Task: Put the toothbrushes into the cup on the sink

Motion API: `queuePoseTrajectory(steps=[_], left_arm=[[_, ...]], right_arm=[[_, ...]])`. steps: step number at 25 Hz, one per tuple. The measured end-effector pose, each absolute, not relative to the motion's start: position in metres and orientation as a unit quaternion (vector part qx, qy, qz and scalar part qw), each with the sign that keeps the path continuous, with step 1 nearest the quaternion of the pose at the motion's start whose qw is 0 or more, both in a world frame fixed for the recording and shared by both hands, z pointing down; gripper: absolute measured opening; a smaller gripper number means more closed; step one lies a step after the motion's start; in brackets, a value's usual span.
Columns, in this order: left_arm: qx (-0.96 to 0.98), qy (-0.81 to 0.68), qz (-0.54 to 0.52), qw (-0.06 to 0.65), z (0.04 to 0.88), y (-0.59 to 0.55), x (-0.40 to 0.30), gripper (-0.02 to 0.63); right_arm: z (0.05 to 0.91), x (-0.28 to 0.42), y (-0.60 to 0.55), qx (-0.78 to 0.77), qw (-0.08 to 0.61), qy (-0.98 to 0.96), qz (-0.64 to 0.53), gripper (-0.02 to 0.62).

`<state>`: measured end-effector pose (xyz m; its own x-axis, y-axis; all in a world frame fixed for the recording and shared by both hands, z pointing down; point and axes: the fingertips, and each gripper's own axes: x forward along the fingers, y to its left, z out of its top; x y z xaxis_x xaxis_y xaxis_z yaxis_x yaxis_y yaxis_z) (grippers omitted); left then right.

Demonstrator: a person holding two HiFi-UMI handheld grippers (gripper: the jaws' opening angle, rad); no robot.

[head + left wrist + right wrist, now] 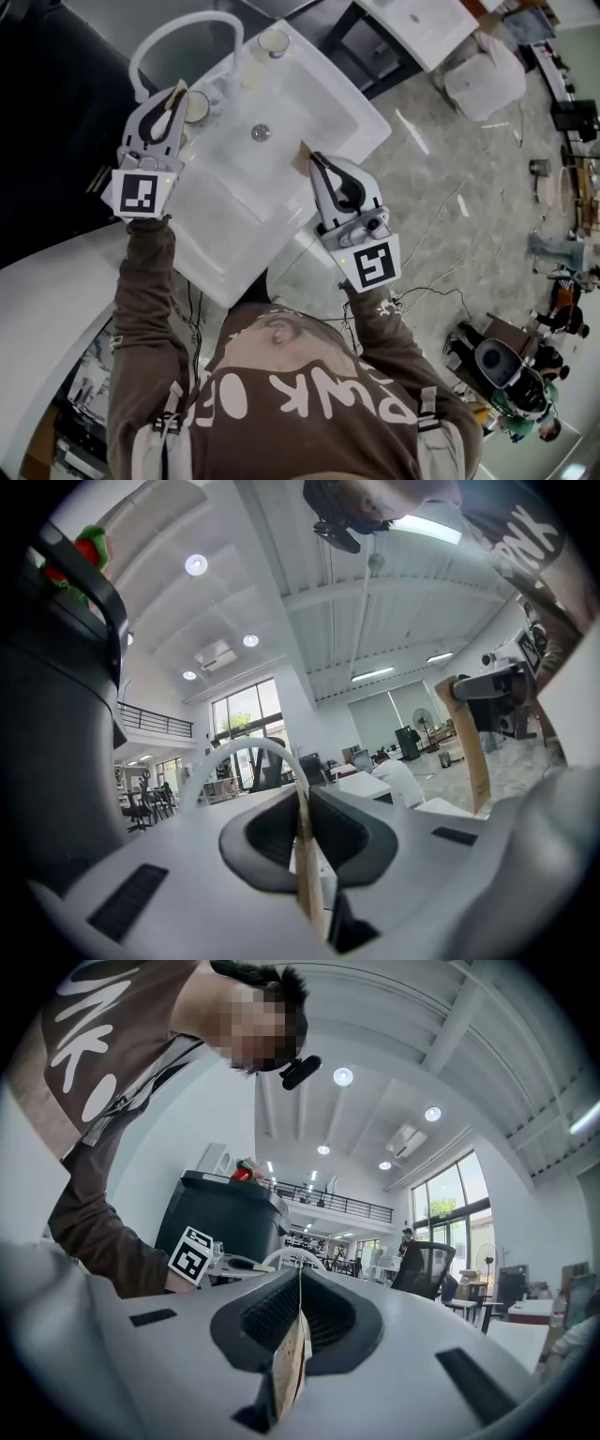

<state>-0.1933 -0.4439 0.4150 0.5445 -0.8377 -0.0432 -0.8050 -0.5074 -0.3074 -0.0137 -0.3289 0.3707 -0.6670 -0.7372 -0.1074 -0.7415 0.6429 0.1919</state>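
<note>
Left gripper (174, 97) clamped on thin bamboo toothbrush (306, 855) — handle edge-on between pads. Right gripper (316, 159) likewise pinched shut on second toothbrush (290, 1363). Both hover over white sink (319, 98). Cup (273, 42) on far rim; second round cup (197, 105) just beside left tips. Best: stand brush upright over cup mouth, lower well inside before letting go — one gripper at a time, no knocking cup.

Pale floor (487, 169) — white chair (483, 80), table (422, 23)
</note>
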Motion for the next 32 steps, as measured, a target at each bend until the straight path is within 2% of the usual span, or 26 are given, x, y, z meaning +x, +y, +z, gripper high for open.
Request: queuePoseTrajectory(steps=[14, 21, 26, 32], left_arm=[[-0.861, 0.489, -0.092, 0.108, 0.504, -0.479, -0.204, 0.031], [-0.862, 0.487, -0.093, 0.107, 0.496, -0.481, -0.201, 0.035], [-0.866, 0.483, -0.089, 0.099, 0.489, -0.473, -0.203, 0.109], [-0.868, 0.479, -0.089, 0.098, 0.473, -0.470, -0.203, 0.118]], right_arm=[[0.398, -0.007, -0.371, -0.411, 0.002, 0.907, 0.095, 0.014], [0.393, -0.002, -0.405, -0.407, 0.000, 0.905, 0.120, 0.014], [0.371, -0.007, -0.460, -0.403, 0.012, 0.897, 0.181, 0.014], [0.353, -0.021, -0.545, -0.406, 0.034, 0.891, 0.203, 0.014]])
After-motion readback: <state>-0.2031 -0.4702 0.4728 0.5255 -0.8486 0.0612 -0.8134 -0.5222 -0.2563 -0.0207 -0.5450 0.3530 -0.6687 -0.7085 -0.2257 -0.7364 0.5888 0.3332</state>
